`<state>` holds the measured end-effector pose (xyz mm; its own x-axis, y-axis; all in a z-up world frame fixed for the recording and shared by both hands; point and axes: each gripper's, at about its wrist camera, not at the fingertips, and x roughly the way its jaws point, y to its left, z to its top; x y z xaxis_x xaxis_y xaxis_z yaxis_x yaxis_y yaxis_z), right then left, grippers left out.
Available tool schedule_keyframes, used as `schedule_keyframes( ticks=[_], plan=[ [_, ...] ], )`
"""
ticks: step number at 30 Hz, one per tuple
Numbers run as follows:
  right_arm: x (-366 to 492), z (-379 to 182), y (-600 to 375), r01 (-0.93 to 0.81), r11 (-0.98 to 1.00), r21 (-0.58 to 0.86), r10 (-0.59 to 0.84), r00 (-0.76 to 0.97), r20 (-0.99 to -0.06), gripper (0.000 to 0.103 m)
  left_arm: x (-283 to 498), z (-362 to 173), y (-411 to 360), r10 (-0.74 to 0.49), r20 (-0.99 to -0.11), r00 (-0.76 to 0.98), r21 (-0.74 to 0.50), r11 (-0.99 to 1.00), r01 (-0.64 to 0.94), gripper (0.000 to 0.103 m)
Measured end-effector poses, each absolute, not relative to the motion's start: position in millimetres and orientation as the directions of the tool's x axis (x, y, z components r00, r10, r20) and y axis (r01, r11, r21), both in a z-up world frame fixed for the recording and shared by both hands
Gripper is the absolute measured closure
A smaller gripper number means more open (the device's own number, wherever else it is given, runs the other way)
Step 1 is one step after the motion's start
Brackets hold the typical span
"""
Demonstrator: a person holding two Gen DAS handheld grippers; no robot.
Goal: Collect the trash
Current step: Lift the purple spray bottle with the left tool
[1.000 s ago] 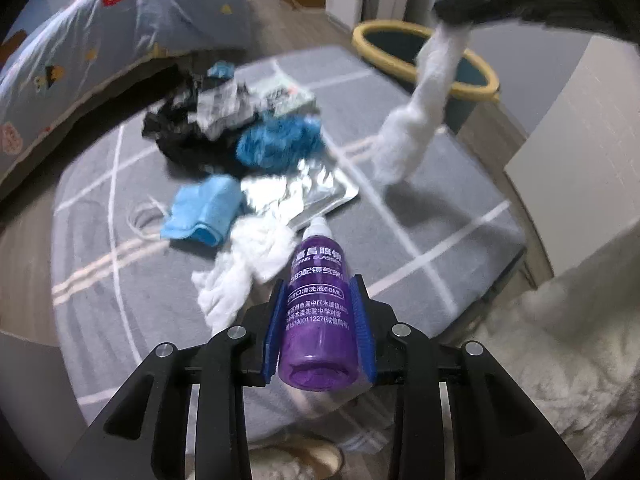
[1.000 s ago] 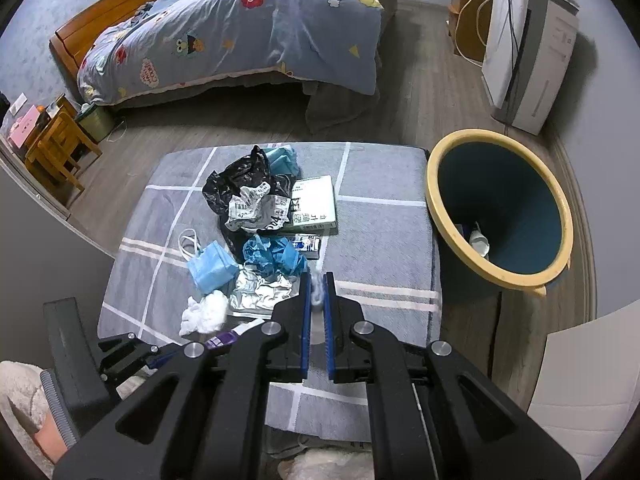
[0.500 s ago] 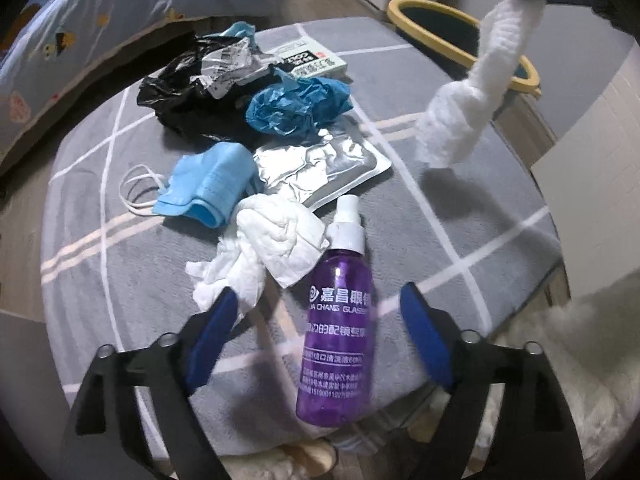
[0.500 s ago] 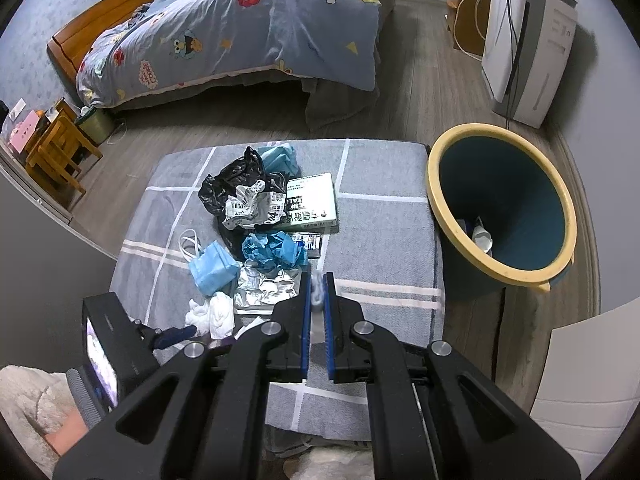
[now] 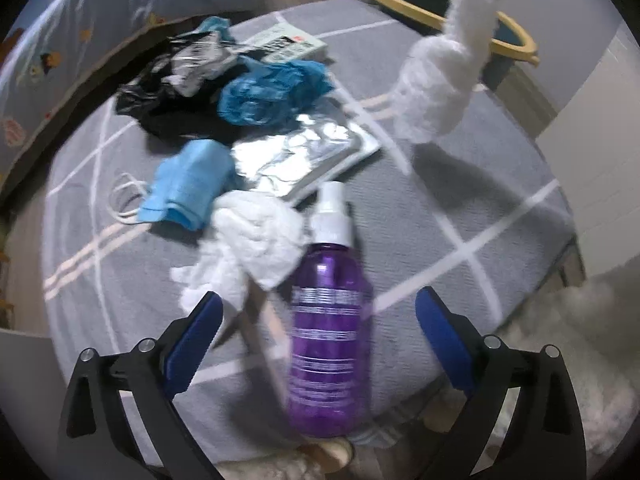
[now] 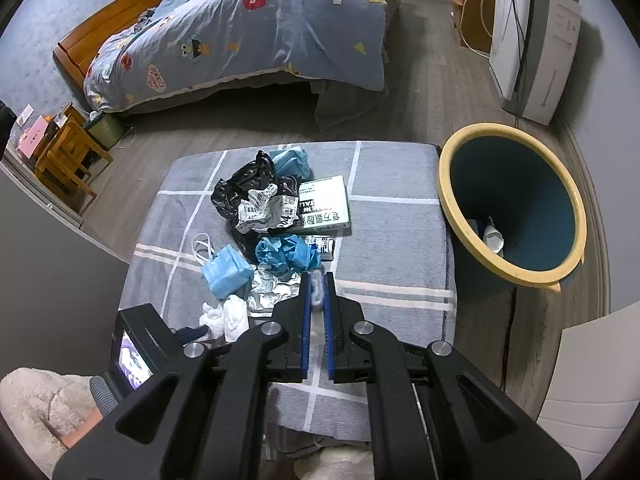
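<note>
The trash lies heaped on the surface (image 6: 384, 208), a grey padded top with white check lines, and the bin (image 6: 452, 208), teal inside with a yellow rim, stands on the floor at its three o'clock edge. Only a couple of pale pieces sit at the bin's bottom, so I judge the job barely begun. My right tongs (image 6: 318, 300) are pinched tight on a tissue (image 5: 440, 92), a soft white twist that hangs toward the bin in the left view; it looks next to go in. My left tongs (image 5: 316, 320) have just been opening and now stand wide, with the bottle (image 5: 328, 344) between them but untouched: smooth purple plastic, round-bodied, white spray cap, lying on the cloth, cap toward twelve. Just beside its cap at eleven o'clock lies a second crumpled tissue wad (image 5: 256, 240). Beyond that come a pleated blue mask (image 5: 188, 184) with white loops, a creased silver foil pouch (image 5: 304, 156), a scrunched blue glove (image 5: 272, 92), a glossy black bag (image 6: 244, 188) with crumpled printed paper on it, and a flat green-and-white box (image 6: 324, 208). All of these remain to be collected.
</note>
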<state>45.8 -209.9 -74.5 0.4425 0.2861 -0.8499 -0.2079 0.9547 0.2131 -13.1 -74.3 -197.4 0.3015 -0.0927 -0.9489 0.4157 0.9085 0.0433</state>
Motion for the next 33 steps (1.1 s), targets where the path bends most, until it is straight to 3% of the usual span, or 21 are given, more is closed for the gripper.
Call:
schedule_keyframes(
  ticks=[14, 33],
  plan=[
    [46, -74, -211, -0.208, 0.954, 0.215, 0.287, 0.443, -0.849, 0.098, -8, -211, -87, -0.028, -0.954, 0.299, 0.097, 0.913, 0.395, 0.005],
    [46, -74, -210, -0.207, 0.954, 0.215, 0.288, 0.443, -0.849, 0.098, 1, -220, -51, -0.125, -0.951, 0.282, 0.006, 0.907, 0.420, 0.004]
  ],
)
